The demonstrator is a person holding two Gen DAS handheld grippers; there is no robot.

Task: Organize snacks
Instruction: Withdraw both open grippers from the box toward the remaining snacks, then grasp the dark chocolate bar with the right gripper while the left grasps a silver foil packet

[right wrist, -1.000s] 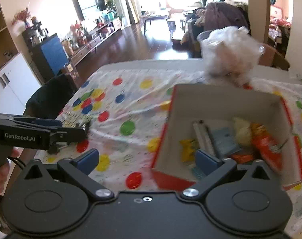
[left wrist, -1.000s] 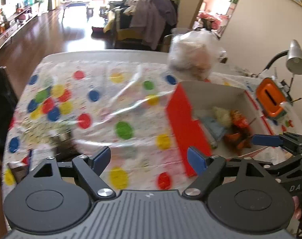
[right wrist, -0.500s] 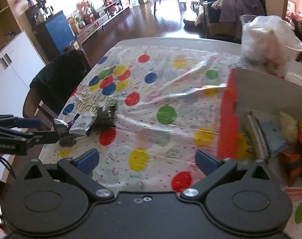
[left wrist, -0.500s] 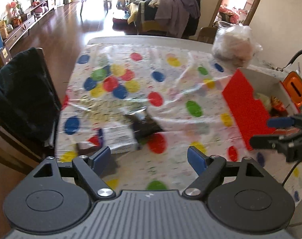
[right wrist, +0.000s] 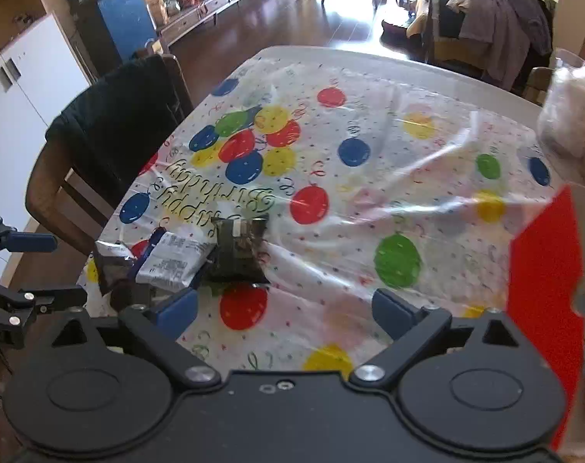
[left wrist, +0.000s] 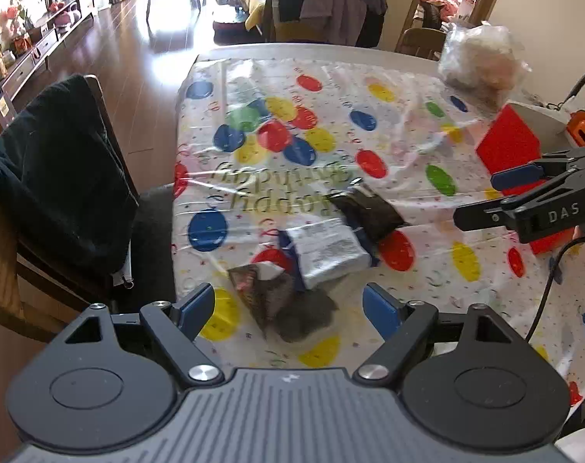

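On the bench, three snack packs lie bunched on the balloon cloth (left wrist: 331, 135), near its edge on the chair (left wrist: 56, 177) side and well apart from the red box (left wrist: 508, 146). Taking the white pack (left wrist: 327, 252) as my landmark: the dark pack (left wrist: 365, 210) touches its far end, toward the red box, and the brown pouch (left wrist: 280, 301) lies at its near end, partly under it as far as I can tell.

My left jaws (left wrist: 290, 306) are spread wide with nothing pinched. The brown pouch sits between their tips and below them, so this hand is the nearer one to the pile. The pouch runs away from me toward the white pack, so its long axis lies roughly along my pointing line and the jaws straddle its narrow width. I judge that a drop straight down would bracket it.

My right jaws (right wrist: 284, 310) are also wide but closing a little, with only cloth and a red balloon print between them. From that hand the dark pack (right wrist: 236, 249) lies just ahead and toward the left tip, its long side running away from me, with the white pack (right wrist: 174, 258) further left. I think a short reach forward and left would put the dark pack between those jaws.
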